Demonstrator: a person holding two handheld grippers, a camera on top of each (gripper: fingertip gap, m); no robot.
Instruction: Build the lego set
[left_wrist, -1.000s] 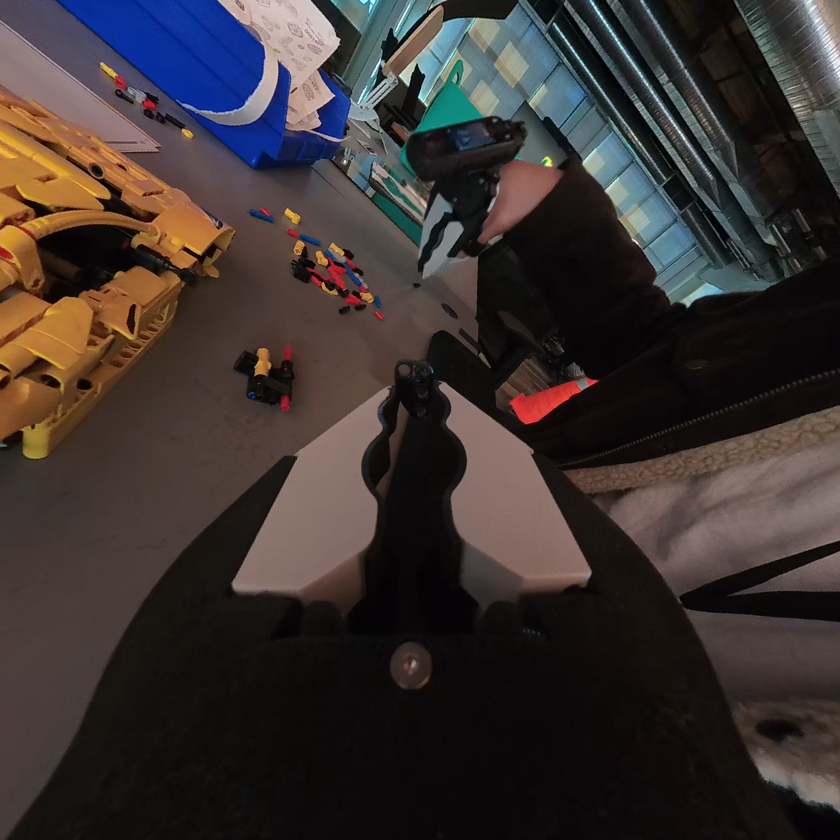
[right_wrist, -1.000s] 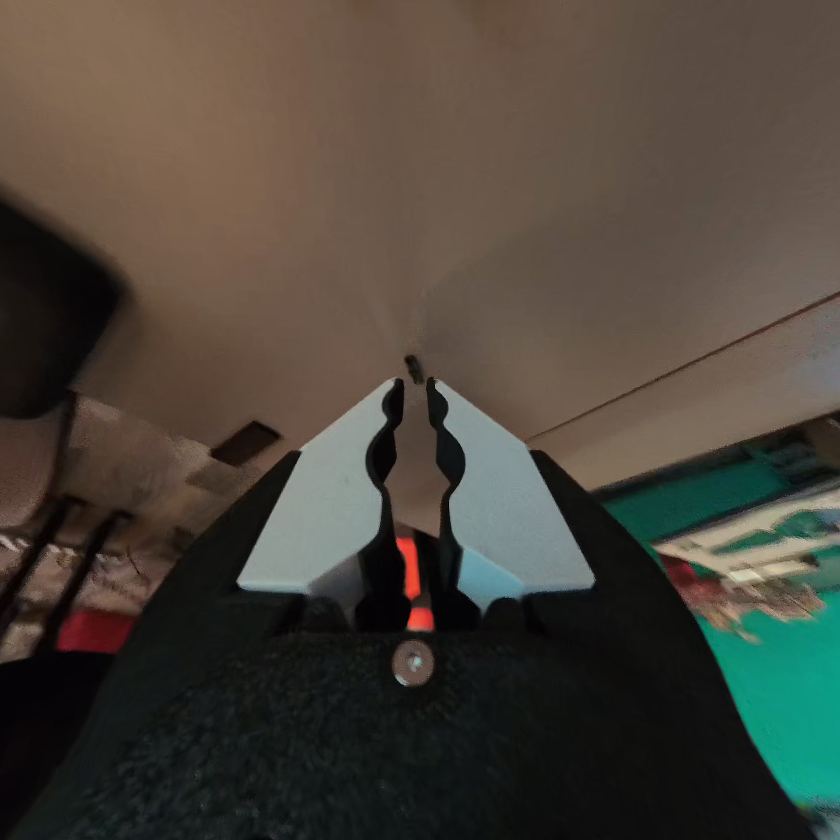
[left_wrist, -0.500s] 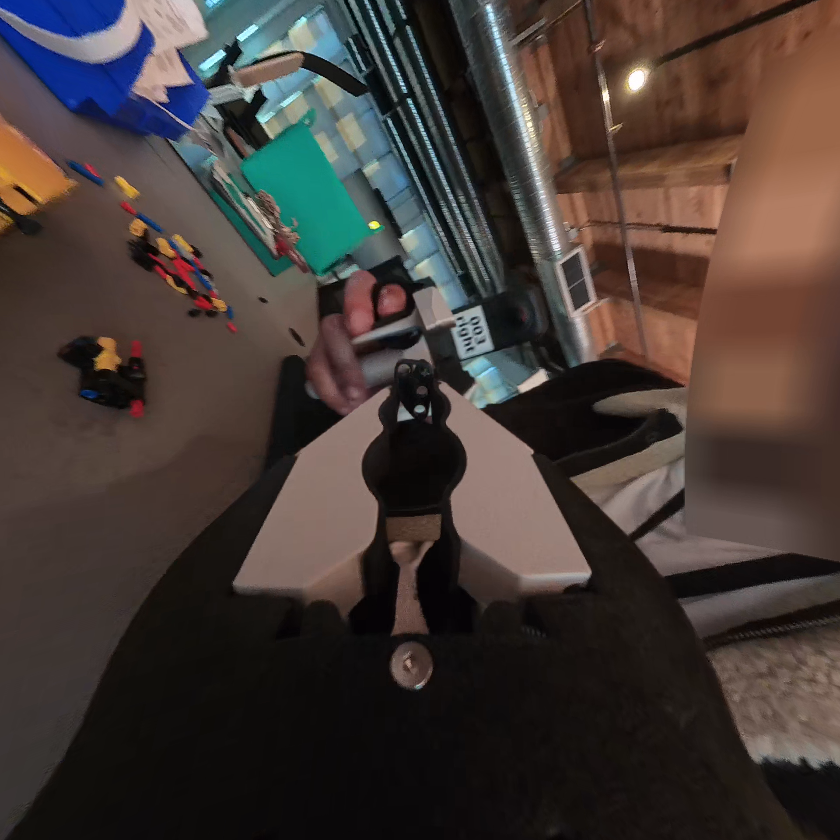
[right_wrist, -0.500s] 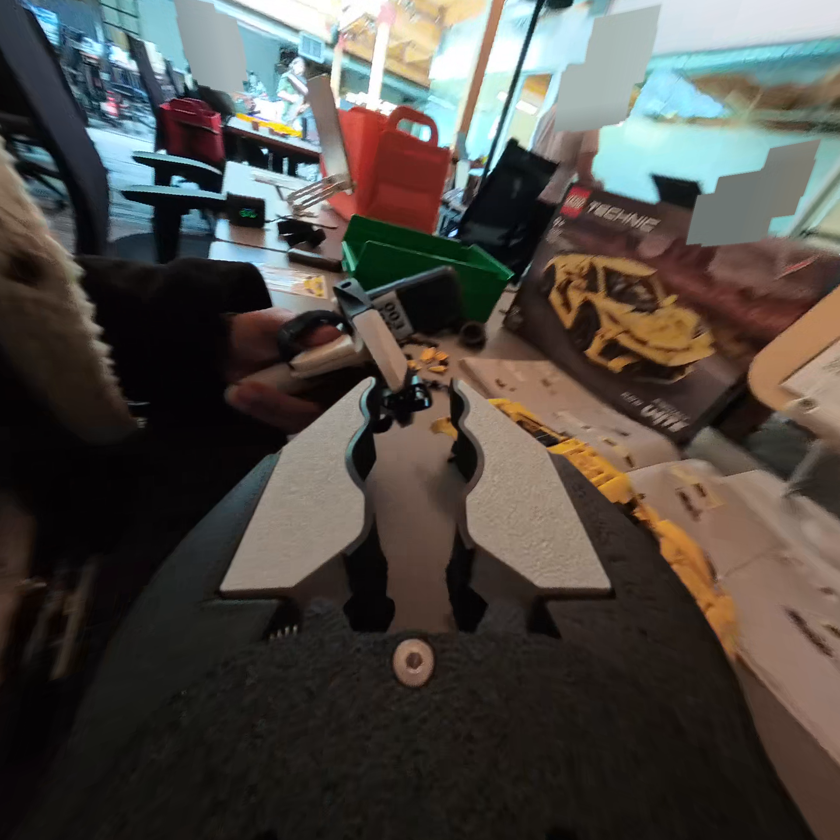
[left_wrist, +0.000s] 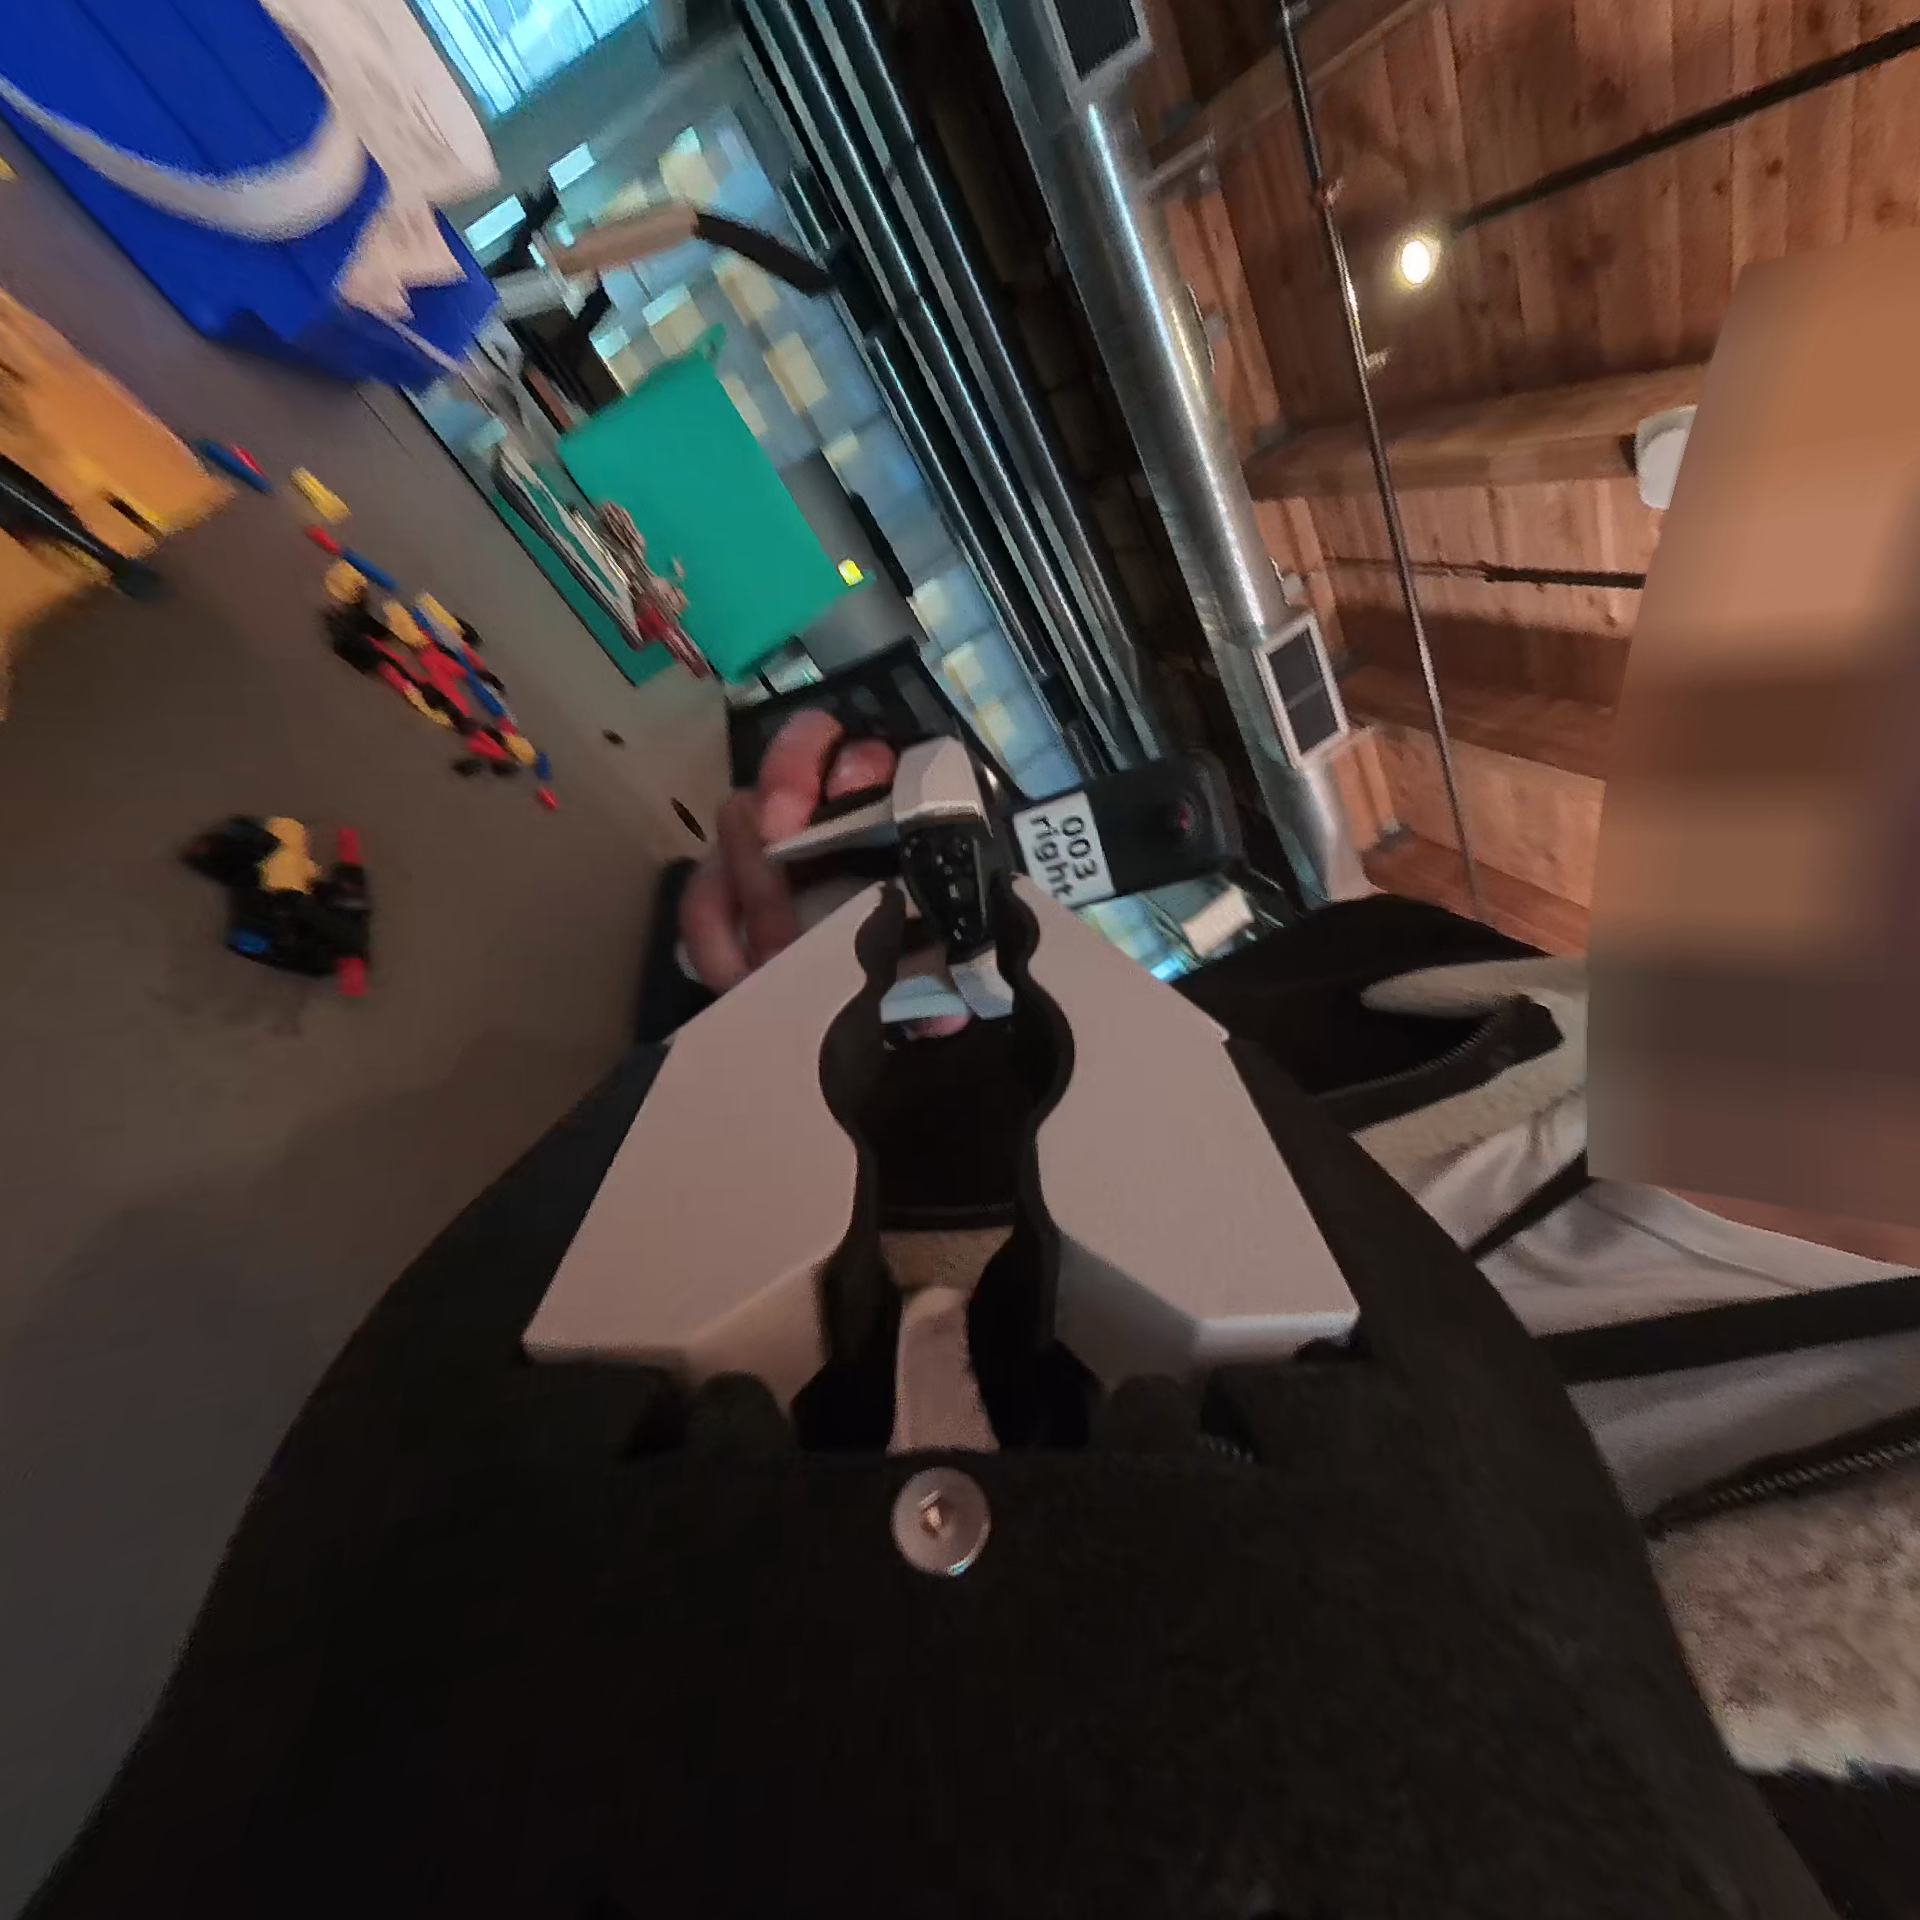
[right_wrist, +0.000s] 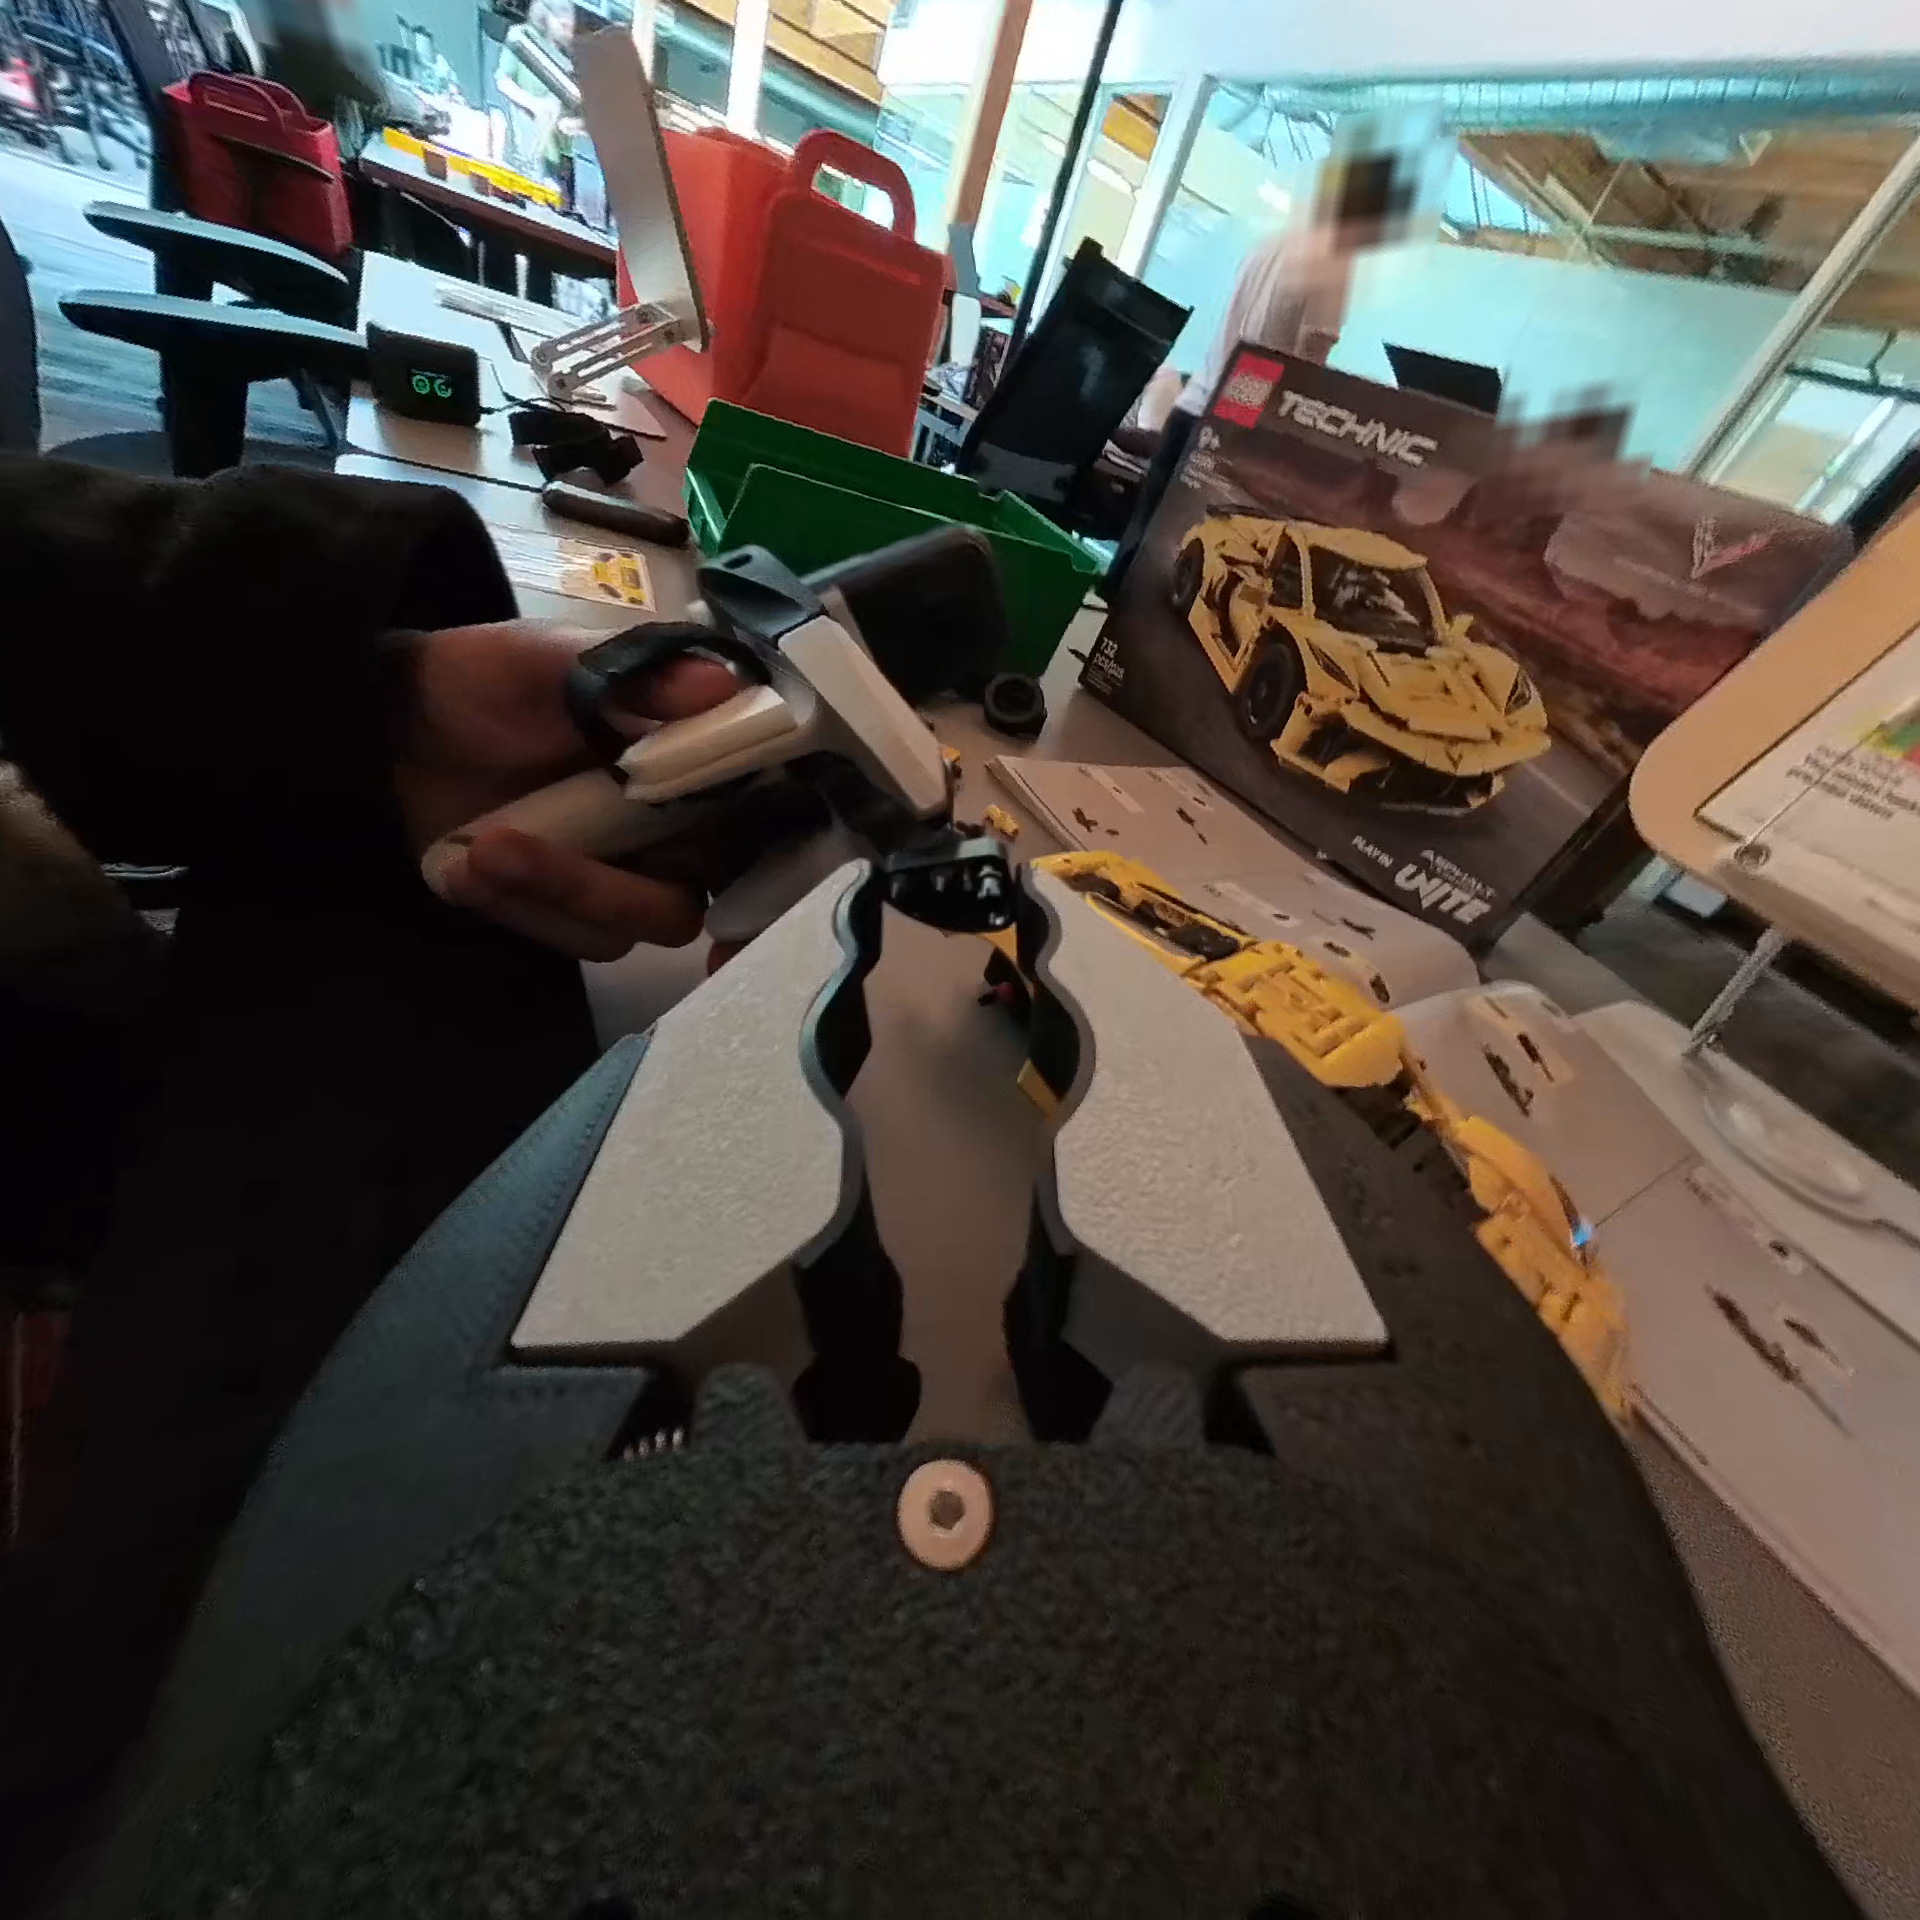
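Right wrist view, left to right: left hand-held gripper (right_wrist: 940, 831) reaches in from the left, held by a hand (right_wrist: 540, 769), fingertips meeting a small black lego piece (right_wrist: 948, 894). That piece sits between the tips of the right hand-held gripper (right_wrist: 943, 906), jaws part open around it; which gripper actually clamps it I cannot tell. Yellow lego car (right_wrist: 1278, 997) lies on the bench (right_wrist: 935, 1029) just right, set box (right_wrist: 1455, 675) behind. Left wrist view: loose pieces (left_wrist: 436, 665) on bench.

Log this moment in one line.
phase: mid-air handover | left gripper: shut on black lego piece | right gripper: open, tips bracketing piece | yellow car: on table
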